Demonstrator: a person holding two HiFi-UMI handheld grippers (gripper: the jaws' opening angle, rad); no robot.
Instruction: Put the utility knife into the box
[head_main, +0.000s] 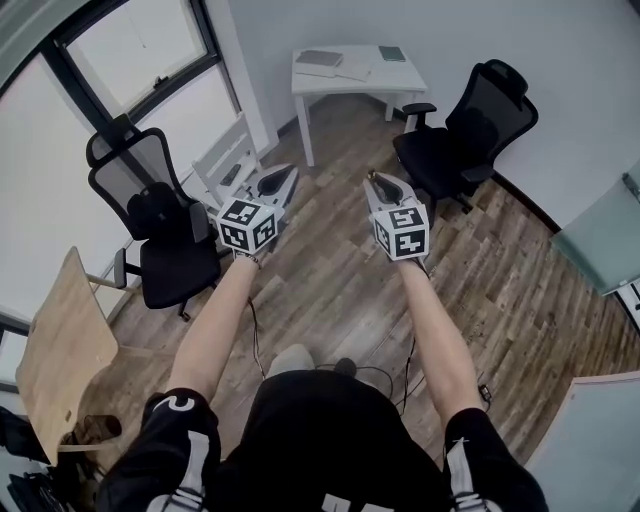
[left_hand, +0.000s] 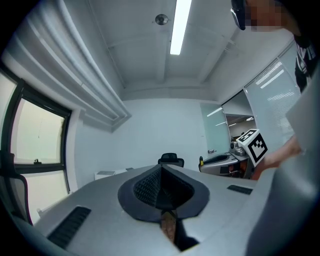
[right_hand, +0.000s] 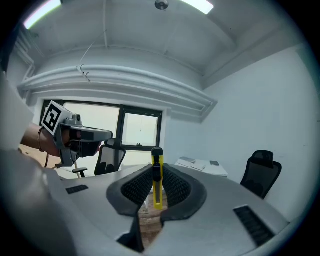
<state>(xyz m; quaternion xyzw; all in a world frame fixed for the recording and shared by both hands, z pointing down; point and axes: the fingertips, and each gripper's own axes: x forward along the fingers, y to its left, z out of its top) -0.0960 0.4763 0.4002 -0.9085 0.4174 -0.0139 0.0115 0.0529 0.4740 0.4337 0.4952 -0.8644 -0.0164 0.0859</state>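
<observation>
In the head view you hold both arms out in front of you above the wood floor (head_main: 330, 290). Your left gripper (head_main: 285, 176) and right gripper (head_main: 377, 181) point away from you, side by side but apart, toward a white table (head_main: 350, 75). One black chair (head_main: 465, 130) stands right of the table and another chair (head_main: 160, 235) is off to your left.

In the left gripper view the left gripper (left_hand: 161, 168) has its jaws pressed together with nothing between them, aimed at the far wall and a ceiling light (left_hand: 180, 25).

In the right gripper view the right gripper (right_hand: 156, 170) is clamped on the yellow utility knife (right_hand: 157, 182). The knife stands upright between the black pads (right_hand: 135, 187), its top poking above them.
</observation>
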